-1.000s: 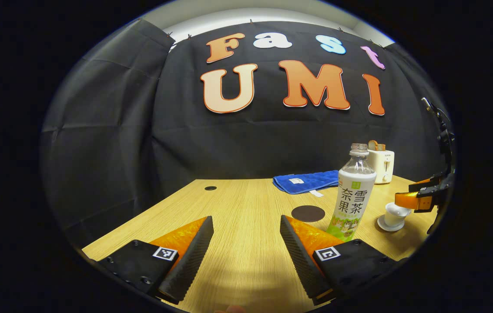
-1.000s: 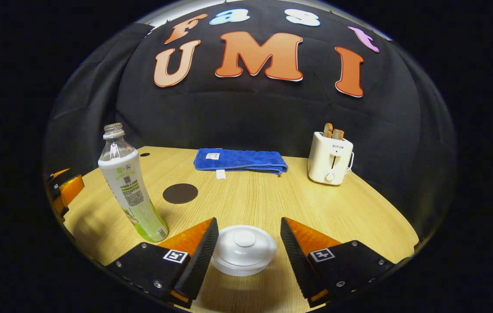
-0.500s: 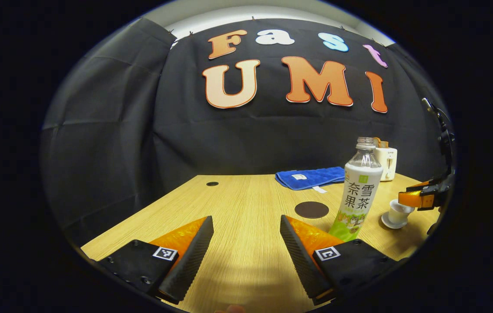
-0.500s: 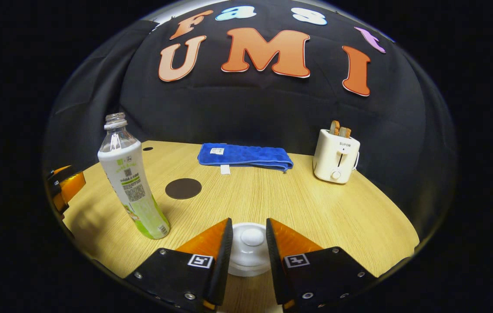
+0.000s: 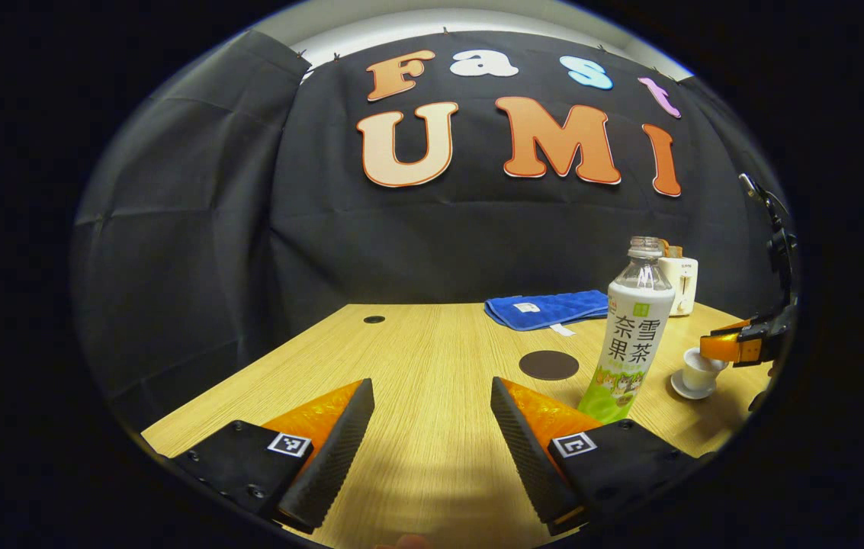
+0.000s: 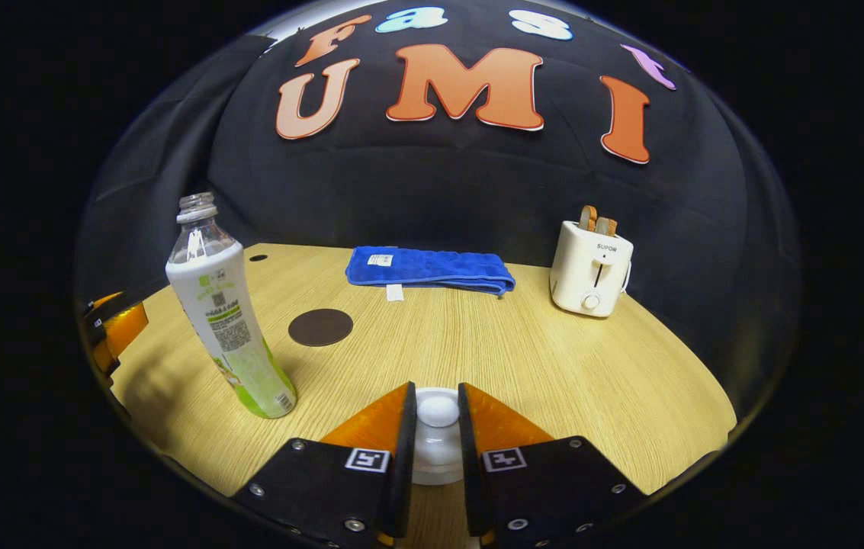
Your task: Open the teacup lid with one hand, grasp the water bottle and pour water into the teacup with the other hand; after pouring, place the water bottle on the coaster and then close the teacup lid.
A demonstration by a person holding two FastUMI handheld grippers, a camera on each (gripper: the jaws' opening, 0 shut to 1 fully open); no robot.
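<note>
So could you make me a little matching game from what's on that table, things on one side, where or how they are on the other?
Things:
1. water bottle
2. coaster
3. toaster
4. teacup lid

States:
A. bread sticking out of its top
B. knob between the right gripper's jaws
C. upright, cap off
D. bare, nothing on it

Pairs: 1-C, 2-D, 3-A, 4-B

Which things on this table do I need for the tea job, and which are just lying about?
Needed:
bottle, uncapped, upright
teacup on its saucer
lid, right tool closed on its knob
coaster, bare
left tool, open, short of the bottle

Lying about:
blue cloth
toaster with toast
</note>
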